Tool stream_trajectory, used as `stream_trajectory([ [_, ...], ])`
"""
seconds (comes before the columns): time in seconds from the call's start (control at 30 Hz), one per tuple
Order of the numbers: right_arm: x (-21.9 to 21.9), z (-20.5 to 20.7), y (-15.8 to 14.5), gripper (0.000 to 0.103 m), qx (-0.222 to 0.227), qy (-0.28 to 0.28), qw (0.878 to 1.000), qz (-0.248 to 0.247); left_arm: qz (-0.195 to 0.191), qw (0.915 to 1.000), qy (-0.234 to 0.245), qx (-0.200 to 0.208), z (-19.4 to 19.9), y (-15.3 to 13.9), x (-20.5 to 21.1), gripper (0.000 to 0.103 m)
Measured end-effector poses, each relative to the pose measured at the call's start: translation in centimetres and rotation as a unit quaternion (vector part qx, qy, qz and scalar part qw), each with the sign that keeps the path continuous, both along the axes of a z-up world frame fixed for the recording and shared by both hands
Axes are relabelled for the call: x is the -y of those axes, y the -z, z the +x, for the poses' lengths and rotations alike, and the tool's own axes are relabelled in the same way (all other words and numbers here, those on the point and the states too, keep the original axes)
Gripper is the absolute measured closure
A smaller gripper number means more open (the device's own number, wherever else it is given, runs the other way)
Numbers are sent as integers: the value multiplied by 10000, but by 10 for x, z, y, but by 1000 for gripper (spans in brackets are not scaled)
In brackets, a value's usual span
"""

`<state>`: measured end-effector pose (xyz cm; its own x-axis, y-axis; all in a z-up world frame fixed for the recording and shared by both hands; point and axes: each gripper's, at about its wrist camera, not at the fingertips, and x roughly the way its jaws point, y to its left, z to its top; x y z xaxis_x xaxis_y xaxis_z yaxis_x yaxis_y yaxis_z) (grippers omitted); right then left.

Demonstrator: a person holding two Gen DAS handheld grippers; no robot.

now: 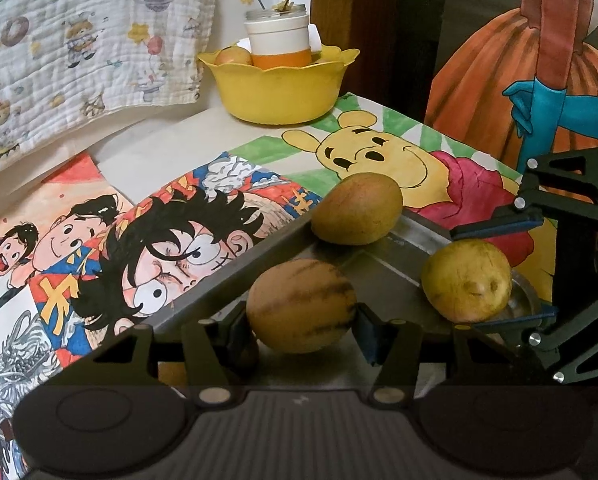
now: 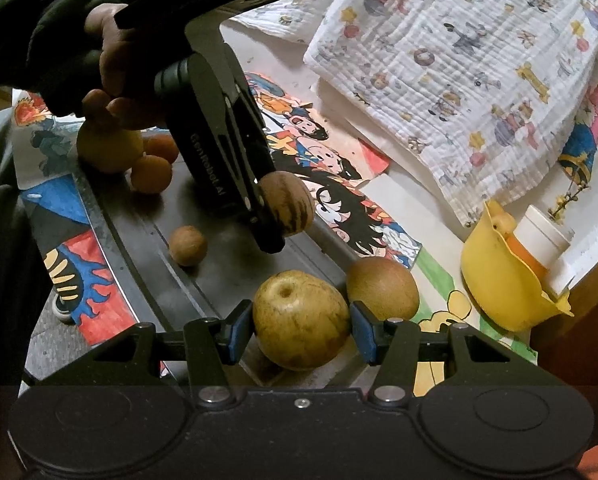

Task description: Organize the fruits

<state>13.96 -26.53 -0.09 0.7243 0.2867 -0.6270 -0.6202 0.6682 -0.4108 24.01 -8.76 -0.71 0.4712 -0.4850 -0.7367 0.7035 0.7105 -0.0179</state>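
Note:
My left gripper [image 1: 301, 328] is shut on a brown striped fruit [image 1: 301, 305] and holds it over the metal tray [image 1: 375, 276]; it also shows in the right wrist view [image 2: 291, 203]. My right gripper [image 2: 301, 334] is shut on a yellow apple-like fruit [image 2: 301, 319], seen from the left wrist too [image 1: 466, 279]. A brown-green fruit [image 1: 357, 209] lies on the tray's far rim, also visible in the right wrist view [image 2: 383, 287]. A small brown fruit [image 2: 187, 245], two orange fruits [image 2: 151, 173] and a yellow fruit [image 2: 109, 148] rest on the tray.
A yellow scalloped bowl [image 1: 279, 88] at the back holds a white-and-orange cup [image 1: 279, 42] and a fruit [image 1: 233, 56]. Cartoon drawings [image 1: 171, 232] cover the table. A printed cloth [image 1: 87, 40] hangs at the back left. A wooden post [image 1: 351, 20] stands behind the bowl.

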Motion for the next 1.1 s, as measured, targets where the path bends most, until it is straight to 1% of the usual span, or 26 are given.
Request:
stream_trajectory([
  [0.23,3,-2,0,48,12,59,10000,61,28,10000,-26,20,-3,0,1,43],
  [0.47,3,-3,1,46,60,105,9999,108,-90,9998,-184,-15,-5,-4,-5,43],
  [0.67,10,-2,0,45,53,307,9985,447,-204,9992,-339,54,-11,-9,-9,43],
  [0.8,14,-3,4,43,67,410,9970,660,-308,9983,-467,149,-16,-15,-12,36],
  [1.1,18,-6,5,32,139,715,9892,1274,-674,9923,-991,316,-28,-27,-27,22],
])
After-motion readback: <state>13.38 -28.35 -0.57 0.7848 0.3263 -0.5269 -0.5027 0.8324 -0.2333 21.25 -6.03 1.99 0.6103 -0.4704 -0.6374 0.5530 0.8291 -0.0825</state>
